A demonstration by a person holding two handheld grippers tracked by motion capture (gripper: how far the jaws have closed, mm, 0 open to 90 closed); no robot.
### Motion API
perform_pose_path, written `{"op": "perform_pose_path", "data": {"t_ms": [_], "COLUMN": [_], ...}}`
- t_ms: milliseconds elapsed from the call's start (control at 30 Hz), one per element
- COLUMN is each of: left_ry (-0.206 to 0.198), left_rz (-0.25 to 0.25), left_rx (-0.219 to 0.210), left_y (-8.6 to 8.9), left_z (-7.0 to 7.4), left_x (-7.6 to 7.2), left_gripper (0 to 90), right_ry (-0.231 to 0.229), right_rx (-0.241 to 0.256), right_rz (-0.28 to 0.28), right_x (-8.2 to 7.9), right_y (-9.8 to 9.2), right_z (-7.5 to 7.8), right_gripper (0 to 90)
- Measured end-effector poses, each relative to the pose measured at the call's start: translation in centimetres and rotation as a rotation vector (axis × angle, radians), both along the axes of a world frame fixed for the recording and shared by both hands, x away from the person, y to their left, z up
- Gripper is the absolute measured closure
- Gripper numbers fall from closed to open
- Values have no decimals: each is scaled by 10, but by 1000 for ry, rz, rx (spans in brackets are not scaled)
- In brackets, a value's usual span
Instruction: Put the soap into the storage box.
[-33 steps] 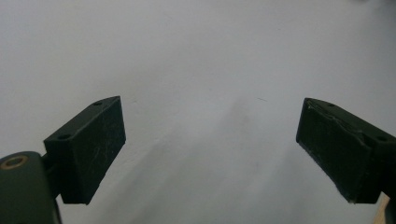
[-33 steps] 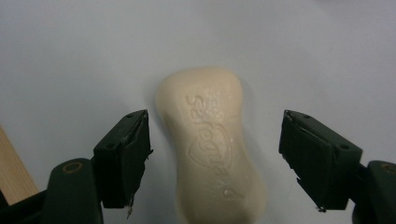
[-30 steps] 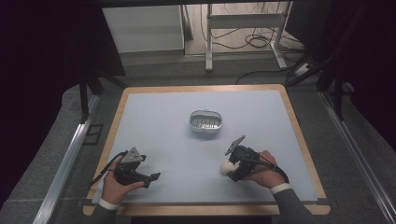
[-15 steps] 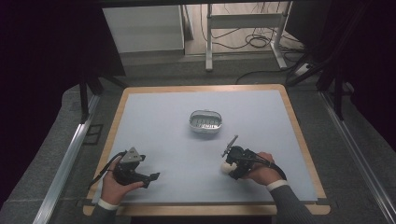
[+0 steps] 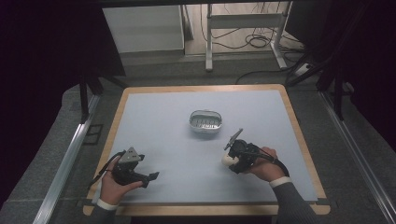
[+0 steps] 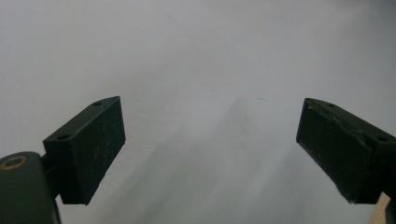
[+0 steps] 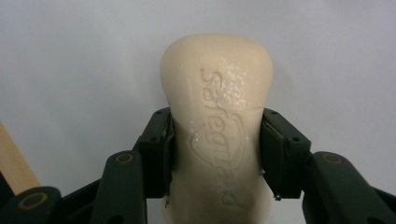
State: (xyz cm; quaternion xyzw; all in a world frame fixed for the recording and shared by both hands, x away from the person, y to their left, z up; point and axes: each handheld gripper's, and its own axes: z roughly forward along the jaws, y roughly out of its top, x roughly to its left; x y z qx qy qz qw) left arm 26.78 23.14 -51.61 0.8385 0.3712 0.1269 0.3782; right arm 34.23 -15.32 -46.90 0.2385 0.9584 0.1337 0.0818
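Right gripper (image 7: 215, 149): we see its jaws clamped on the two long sides of a bar of soap (image 7: 217, 121); pads pressed flat against it, about mid-length.
Soap: cream-coloured, raised lettering facing the camera in the right gripper view, rounded end sticking out past the jaws. In the high view we see the soap (image 5: 228, 159) at the tip of the right gripper (image 5: 232, 161), low over the mat, front right area. We cannot tell whether it touches the mat.
Left gripper (image 6: 210, 140): jaws spread wide, nothing between them, just bare mat below. In the high view we see it (image 5: 148, 178) held near the front left corner, well apart from the soap.
Dish (image 5: 205, 121): small, pale, oval, ribbed inside, sits near the middle of the mat, beyond the right gripper and apart from it.
Mat (image 5: 163, 121): light blue-grey, covers the wooden table (image 5: 299, 135), whose edge shows all round.
Hands: left hand (image 5: 114, 184) and right hand (image 5: 266, 165) each wrap a gripper body.
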Motion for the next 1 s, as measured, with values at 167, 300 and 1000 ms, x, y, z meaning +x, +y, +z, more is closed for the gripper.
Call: {"op": "perform_pose_path", "data": {"t_ms": [167,300,1000], "left_ry": [4,3,6], "left_rz": [0,3,1], "left_rx": [5,4,10], "left_y": [-2,-1,-1], "left_z": [-1,-1,-1], "left_x": [0,0,-1], "left_gripper": [85,85,84], "right_ry": [-13,-27,-66], "right_rx": [22,36,55], "right_rz": [-18,-15,-9], "right_x": [5,10,41], "right_y": [-5,-7,4], "right_z": [3,8,26], "right_gripper": [496,496,496]}}
